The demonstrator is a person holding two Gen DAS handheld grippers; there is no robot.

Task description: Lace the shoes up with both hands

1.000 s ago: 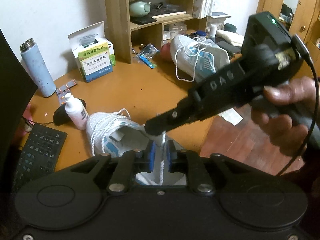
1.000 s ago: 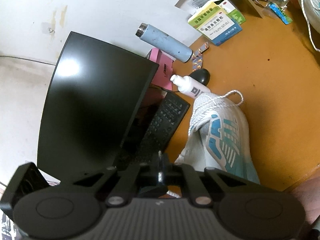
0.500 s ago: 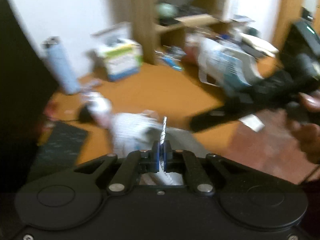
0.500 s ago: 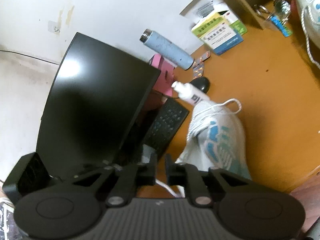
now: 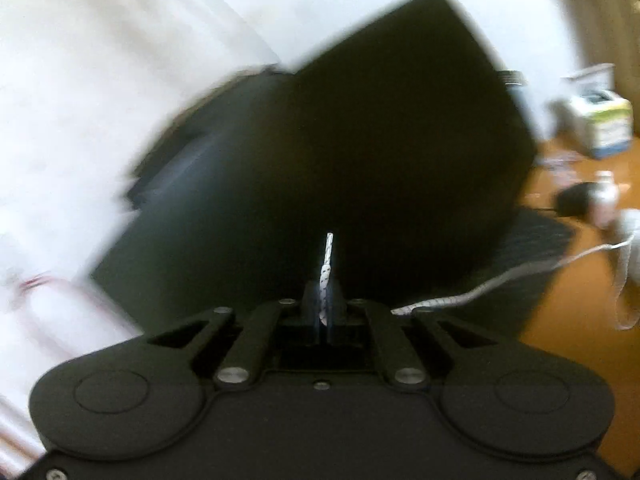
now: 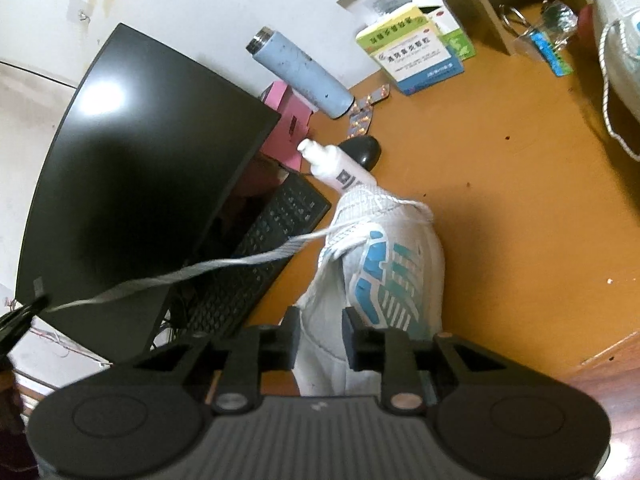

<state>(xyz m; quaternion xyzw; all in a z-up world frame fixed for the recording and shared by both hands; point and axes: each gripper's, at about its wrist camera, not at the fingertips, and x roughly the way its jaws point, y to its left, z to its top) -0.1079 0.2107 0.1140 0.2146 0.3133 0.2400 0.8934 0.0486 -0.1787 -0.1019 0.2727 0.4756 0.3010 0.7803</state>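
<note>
A white shoe with blue stripes [image 6: 384, 264] lies on the orange desk [image 6: 500, 184], toe pointing away. Its white lace [image 6: 200, 270] runs taut from the eyelets leftward over the keyboard to my left gripper [image 6: 20, 316] at the picture's edge. In the blurred left wrist view my left gripper [image 5: 325, 304] is shut on the lace [image 5: 480, 292], and the lace's tip pokes out ahead of the fingers. My right gripper [image 6: 320, 336] hovers over the shoe's heel with its jaws opening. The heel shows in the gap and the pads press on nothing.
A dark monitor [image 6: 140, 160] and black keyboard [image 6: 260, 260] stand left of the shoe. Beyond it are a white bottle [image 6: 340, 164], a mouse [image 6: 362, 150], a blue flask [image 6: 304, 76] and medicine boxes [image 6: 416, 48]. A second shoe [image 6: 620, 40] lies far right.
My left gripper shut on the lace end and swung up and left, drawing the lace taut. My right gripper let go of the lace and opened over the heel.
</note>
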